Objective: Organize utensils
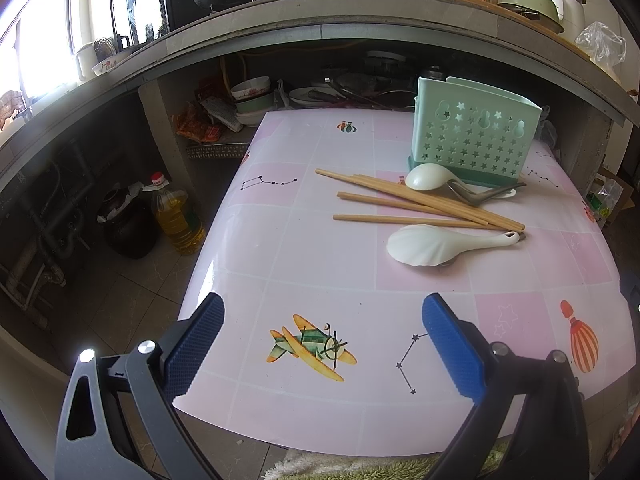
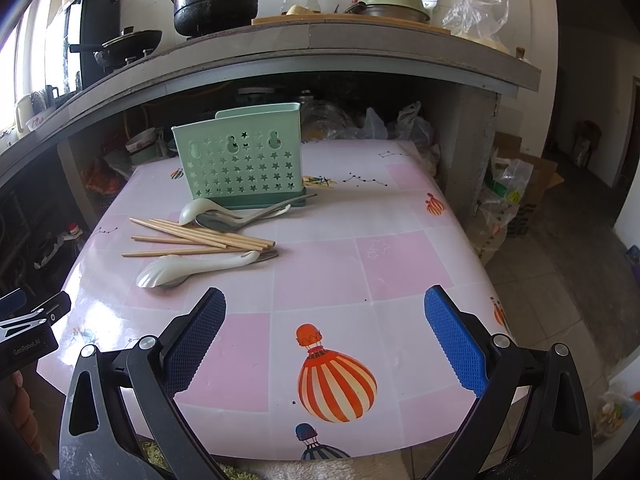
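A mint-green utensil holder (image 1: 472, 136) (image 2: 244, 156) with star cut-outs stands upright at the far side of the pink table (image 1: 304, 248) (image 2: 360, 264). In front of it lie several wooden chopsticks (image 1: 416, 204) (image 2: 200, 238), a white rice paddle (image 1: 436, 246) (image 2: 188, 268) with a metal spoon partly hidden beneath it, a white soup spoon (image 1: 426, 176) (image 2: 196, 209) and a metal spoon (image 1: 476, 196) (image 2: 224, 221). My left gripper (image 1: 322, 344) hovers open over the near table edge, well short of the utensils. Further right, also near that edge, my right gripper (image 2: 324, 340) is open and holds nothing.
A concrete counter (image 1: 360, 20) (image 2: 320, 44) overhangs the far table edge, with pots and bottles on top and dishes stored below. An oil bottle (image 1: 176, 212) and a dark jar (image 1: 128, 224) stand on the floor left of the table. Bags and a cardboard box (image 2: 516, 196) sit to the right.
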The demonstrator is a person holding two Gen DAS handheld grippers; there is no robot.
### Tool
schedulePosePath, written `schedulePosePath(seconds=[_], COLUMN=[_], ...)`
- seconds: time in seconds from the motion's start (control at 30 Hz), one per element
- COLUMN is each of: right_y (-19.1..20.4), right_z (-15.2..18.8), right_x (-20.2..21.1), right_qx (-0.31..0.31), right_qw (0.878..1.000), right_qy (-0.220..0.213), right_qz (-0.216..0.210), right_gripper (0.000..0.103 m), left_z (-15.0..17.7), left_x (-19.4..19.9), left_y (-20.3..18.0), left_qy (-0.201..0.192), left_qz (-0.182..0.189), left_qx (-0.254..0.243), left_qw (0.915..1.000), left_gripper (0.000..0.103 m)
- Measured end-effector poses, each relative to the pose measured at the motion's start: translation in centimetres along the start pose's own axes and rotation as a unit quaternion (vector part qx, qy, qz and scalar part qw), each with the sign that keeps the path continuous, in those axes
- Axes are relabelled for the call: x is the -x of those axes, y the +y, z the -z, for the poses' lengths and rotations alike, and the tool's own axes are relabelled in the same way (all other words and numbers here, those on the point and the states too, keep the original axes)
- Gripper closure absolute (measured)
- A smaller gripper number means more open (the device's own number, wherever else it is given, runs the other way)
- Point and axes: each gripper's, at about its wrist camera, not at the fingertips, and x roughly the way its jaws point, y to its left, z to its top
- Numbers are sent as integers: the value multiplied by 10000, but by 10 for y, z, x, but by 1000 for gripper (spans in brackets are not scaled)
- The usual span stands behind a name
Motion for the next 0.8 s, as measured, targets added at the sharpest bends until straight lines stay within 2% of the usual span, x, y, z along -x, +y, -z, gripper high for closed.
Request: schedulePosePath(seconds=[0.53, 0.8], right_y=[0, 2], right_z=[4, 3], right_x=[-6, -20], right_qx=[-41, -29], right_qw=[10000, 9997], right_qy=[46, 224], right_qz=[-47, -72], right_gripper=[8, 8], left_z=[3, 0], left_x=[-5, -15], left_y=[3, 3], left_qy=[71, 197], left_qz=[-29, 154], left_qx=[0, -90], left_qw=[10000, 9996], left_gripper=[6, 6])
